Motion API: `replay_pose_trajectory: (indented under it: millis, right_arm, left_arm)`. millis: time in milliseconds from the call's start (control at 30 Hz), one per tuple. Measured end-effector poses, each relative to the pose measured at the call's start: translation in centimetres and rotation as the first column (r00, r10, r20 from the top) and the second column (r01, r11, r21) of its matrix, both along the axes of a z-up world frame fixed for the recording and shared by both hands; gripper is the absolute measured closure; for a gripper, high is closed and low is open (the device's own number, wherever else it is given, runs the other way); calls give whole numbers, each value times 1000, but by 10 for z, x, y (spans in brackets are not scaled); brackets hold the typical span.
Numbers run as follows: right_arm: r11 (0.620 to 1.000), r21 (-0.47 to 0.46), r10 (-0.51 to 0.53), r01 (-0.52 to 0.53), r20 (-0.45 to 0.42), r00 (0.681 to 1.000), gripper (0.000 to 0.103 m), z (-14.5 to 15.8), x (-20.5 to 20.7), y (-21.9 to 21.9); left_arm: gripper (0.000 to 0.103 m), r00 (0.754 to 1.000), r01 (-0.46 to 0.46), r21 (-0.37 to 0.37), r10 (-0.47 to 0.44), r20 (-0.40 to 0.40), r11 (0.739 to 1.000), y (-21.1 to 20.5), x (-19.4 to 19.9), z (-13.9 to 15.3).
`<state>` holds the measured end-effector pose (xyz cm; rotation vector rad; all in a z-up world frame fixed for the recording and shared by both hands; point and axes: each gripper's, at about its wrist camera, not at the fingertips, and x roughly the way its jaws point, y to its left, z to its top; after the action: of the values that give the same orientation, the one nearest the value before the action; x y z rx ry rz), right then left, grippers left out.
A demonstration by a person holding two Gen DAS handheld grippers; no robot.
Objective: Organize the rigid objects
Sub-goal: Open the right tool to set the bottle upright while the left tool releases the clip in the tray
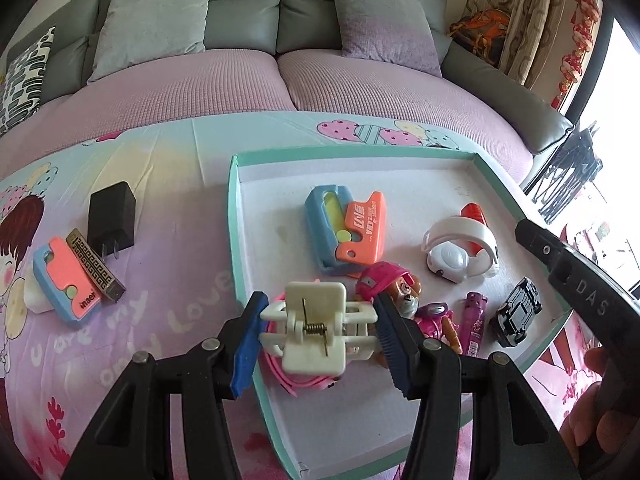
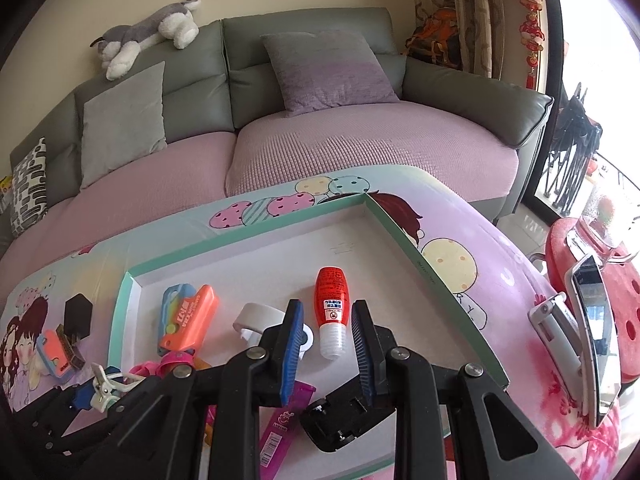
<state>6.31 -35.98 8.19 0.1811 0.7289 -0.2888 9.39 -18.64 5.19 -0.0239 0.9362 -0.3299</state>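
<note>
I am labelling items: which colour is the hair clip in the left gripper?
Cream white hair clip with a metal spring, best seen in the left wrist view.

A table covered with a pink and mint cartoon cloth [image 1: 168, 160] carries everything. On the cloth lies a shallow white tray with a mint rim [image 1: 234, 208]. Left of the tray, well apart from it, stands a black charger [image 1: 111, 214]. Just in front of the charger lie a gold patterned harmonica [image 1: 96, 266] and a blue and pink case [image 1: 66, 282], touching each other.
</note>
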Motion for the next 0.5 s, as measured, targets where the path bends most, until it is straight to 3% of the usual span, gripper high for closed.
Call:
replay_pose_trajectory:
  millis: [100,500]
  right_arm:
    - [1000,-4,9,-9,-9,1000,75,-1,1,2]
    - [999,12,42,-41,-25,999,75,-1,3,11]
  left_arm:
    - [39,1000,-5,14,5,11,1000,3,-1,5]
    - [39,997,-34,-8,34,64,999,23,-12,38]
